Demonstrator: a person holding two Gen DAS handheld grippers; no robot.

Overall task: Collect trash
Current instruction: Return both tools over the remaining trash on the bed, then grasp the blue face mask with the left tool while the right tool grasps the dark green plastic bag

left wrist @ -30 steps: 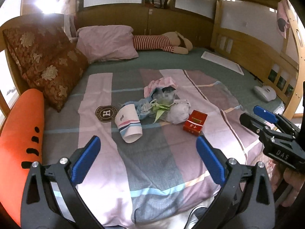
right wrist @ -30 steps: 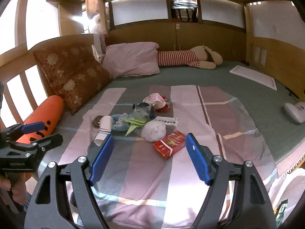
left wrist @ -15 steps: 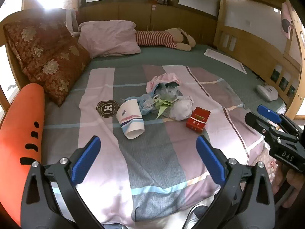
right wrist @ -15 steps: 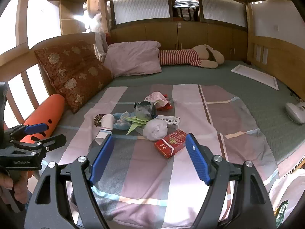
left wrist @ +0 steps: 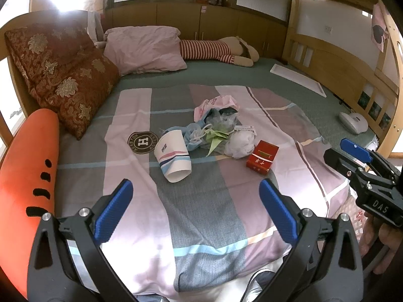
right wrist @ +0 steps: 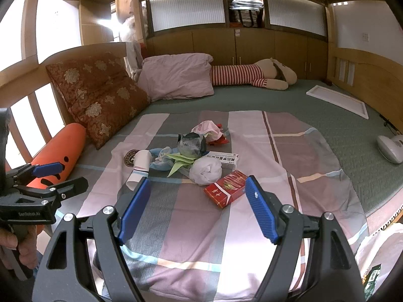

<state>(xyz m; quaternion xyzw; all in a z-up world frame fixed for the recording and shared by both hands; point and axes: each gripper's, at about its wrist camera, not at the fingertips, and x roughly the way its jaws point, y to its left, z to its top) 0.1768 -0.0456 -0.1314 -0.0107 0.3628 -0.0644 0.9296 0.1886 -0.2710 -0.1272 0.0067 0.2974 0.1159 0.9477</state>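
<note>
Trash [left wrist: 214, 136] lies on the bedspread [left wrist: 201, 214] ahead of both spread, empty grippers: left gripper [left wrist: 196, 196], right gripper [right wrist: 197, 191].

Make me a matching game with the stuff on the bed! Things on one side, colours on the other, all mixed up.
Things:
1. Box
2. Carrot pillow
3. Folded paper
4. Gripper pads

Colours:
A. blue
B. green
C. red
D. orange

Pairs: 1-C, 2-D, 3-B, 4-A
</note>
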